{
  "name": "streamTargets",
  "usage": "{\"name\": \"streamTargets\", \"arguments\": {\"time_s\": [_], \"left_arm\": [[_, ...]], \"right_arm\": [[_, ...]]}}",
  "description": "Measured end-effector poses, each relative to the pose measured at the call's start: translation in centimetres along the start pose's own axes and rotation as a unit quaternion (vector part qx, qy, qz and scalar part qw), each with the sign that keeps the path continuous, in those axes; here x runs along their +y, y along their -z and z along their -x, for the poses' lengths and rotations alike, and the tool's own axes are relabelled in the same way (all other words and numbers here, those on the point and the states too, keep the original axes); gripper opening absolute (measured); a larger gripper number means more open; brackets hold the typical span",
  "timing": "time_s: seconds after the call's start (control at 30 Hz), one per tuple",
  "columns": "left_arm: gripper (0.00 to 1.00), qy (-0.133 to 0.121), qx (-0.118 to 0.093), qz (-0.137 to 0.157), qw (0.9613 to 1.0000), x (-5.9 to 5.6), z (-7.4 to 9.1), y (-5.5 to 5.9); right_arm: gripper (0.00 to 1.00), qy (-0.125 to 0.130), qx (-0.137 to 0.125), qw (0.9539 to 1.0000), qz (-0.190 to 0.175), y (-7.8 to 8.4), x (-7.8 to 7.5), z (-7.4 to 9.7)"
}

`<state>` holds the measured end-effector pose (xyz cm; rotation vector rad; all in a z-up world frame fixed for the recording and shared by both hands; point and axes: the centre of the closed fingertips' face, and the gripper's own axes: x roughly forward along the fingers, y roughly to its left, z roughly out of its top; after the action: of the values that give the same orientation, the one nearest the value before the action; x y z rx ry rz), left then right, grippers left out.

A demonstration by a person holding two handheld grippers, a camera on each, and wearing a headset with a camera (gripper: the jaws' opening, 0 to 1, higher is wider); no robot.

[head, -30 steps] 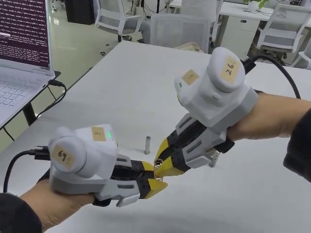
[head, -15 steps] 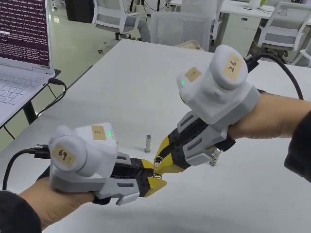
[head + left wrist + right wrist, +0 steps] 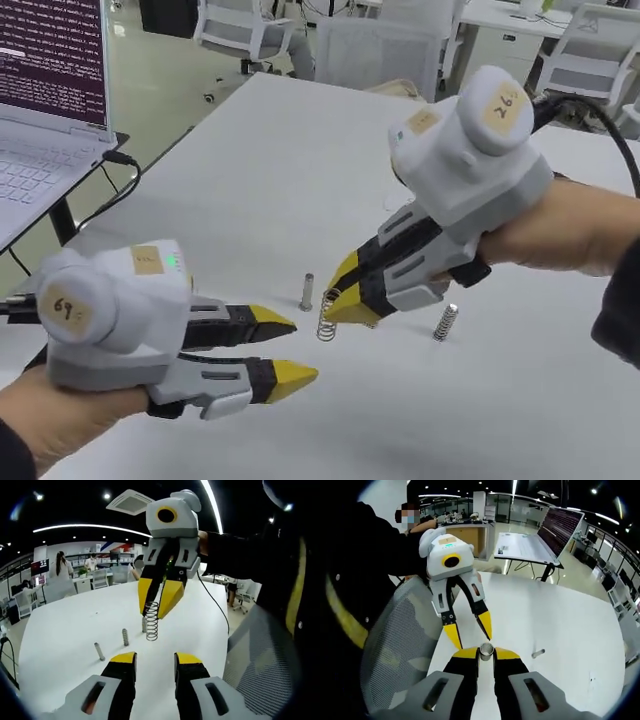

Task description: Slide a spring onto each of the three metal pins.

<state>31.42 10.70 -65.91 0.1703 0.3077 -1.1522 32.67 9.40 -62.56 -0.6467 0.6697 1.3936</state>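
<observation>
Right gripper (image 3: 338, 304), centre right of the head view: jaws narrow, pinching the spring (image 3: 326, 322) by its top coils. The spring hangs free below; in the left gripper view it looks clear of the table (image 3: 250, 180).

Left gripper (image 3: 284, 348), lower left: jaws wide, nothing in them. Tips aim at the spring but stay apart from it.

Bare pin (image 3: 307, 291) stands upright at centre frame, just left of the spring. Sprung pin (image 3: 446, 322) stands right of centre.

Likely step: seat the spring on the bare pin. To do it well:
- Hang the spring plumb, with its open end centred over the pin's tip.
- Lower it straight and slowly, because loose coils may sway or snag.
- Release only once the coils ring the pin.

Room: bare tabletop lies all round the pins. The table's edge runs along the left of the frame, with the laptop (image 3: 50, 90) beyond it, well apart. The left gripper's tips are the nearest thing to avoid.
</observation>
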Motion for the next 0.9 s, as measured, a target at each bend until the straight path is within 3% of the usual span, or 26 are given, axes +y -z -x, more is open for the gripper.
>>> {"name": "streamTargets", "arguments": {"time_s": [0.3, 0.57, 0.9], "left_arm": [[0.40, -0.047, -0.023, 0.006, 0.9986, 1.7, 1.4, -0.3], [0.50, -0.078, -0.021, 0.019, 0.9966, 3.2, 1.9, 0.9], [0.55, -0.108, -0.019, 0.034, 0.9934, 4.4, 2.7, 1.7]], "right_arm": [[0.08, 0.031, -0.007, 0.9994, -0.010, -0.3, -2.6, 0.5], [0.08, 0.057, -0.010, 0.9982, -0.017, -0.2, -4.1, 0.3], [0.08, 0.086, -0.024, 0.9957, -0.027, -0.5, -6.2, -0.2]]}}
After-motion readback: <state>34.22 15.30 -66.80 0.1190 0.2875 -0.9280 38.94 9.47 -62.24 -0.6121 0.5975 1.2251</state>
